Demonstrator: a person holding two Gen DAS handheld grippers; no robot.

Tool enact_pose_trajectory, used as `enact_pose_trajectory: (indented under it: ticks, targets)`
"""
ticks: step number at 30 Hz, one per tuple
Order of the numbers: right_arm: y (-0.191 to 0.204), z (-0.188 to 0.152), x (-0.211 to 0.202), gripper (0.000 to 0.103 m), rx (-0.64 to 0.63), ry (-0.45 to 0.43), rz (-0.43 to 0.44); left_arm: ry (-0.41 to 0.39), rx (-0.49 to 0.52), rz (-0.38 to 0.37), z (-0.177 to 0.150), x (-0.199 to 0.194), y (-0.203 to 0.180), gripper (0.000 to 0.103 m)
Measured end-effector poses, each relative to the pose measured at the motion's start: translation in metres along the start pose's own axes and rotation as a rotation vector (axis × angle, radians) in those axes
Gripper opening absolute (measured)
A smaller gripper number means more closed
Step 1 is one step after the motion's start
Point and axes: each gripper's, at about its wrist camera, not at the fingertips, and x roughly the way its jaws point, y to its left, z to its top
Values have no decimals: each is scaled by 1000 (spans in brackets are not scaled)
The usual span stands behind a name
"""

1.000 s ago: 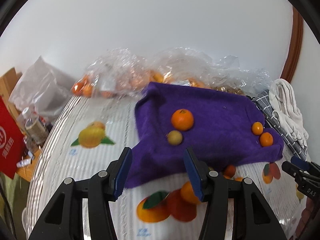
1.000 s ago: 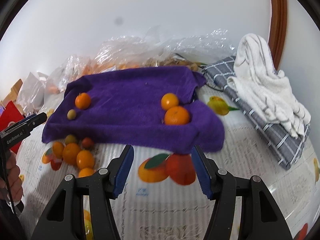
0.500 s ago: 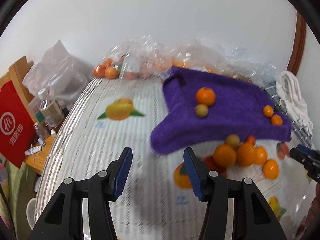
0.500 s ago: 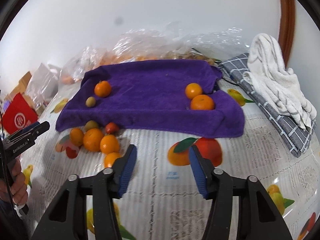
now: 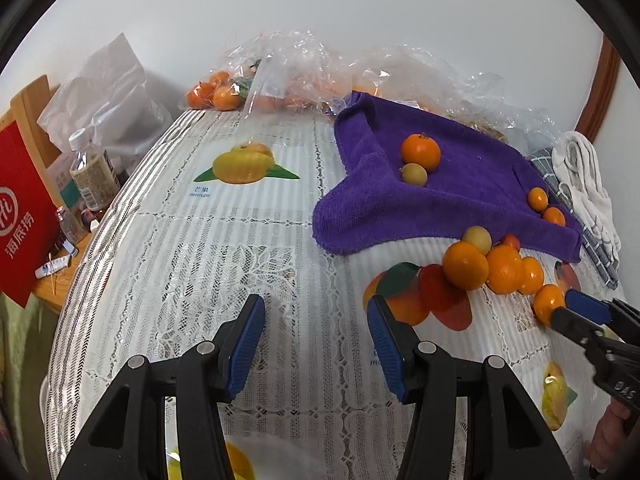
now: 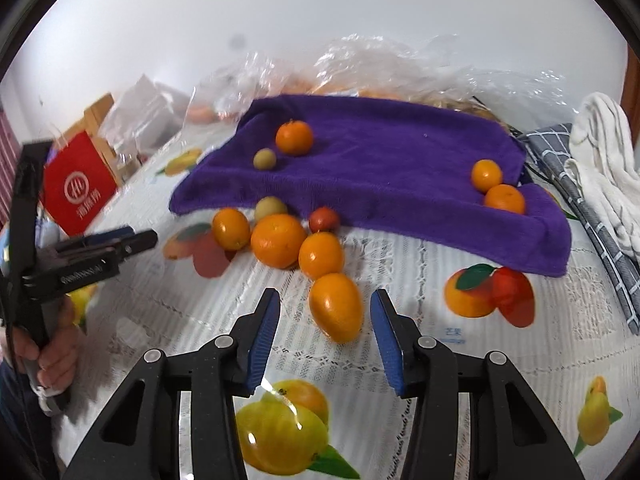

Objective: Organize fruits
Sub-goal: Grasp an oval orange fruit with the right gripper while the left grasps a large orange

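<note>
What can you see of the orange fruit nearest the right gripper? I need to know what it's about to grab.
The oval, glossy orange fruit lies on the white lace tablecloth, nearest of a loose cluster in front of the purple towel. Its skin looks smooth, with small highlights. It sits between the closing blue-padded fingers of the right gripper, gaps showing on both sides. Its far end seems to meet a rounder orange.

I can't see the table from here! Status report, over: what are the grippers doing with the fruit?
Right gripper closing around the nearest orange, fingers not yet touching. Left gripper open, empty. Four fruits already on purple towel. Nothing in the way.
</note>
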Motion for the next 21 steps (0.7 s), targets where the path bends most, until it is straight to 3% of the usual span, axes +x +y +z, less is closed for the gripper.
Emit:
enact_pose_trajectory:
  ticks: [3,5,9,13,17,21]
  targets:
    - [1,-1,12,46,-29,34,-44,-6,0,-7,1,-3,-1,51]
    - [1,-1,17,32,-42,41,-37,-3,-24,-54,2,-8,-3,49]
    - [-7,-2,10,32,-33,29,0,-12,-5,-151,8,-13,-23,49]
    - [-30,-4,-3,32,-26,-4,-34,2,110,-177,10,-2,-54,50]
    - [-70,-3,-11,32,8,-20,-82,33,128,-212,12,10,-71,51]
    - [-102,2,-11,32,53,-36,-93,45,215,-167,14,23,-91,51]
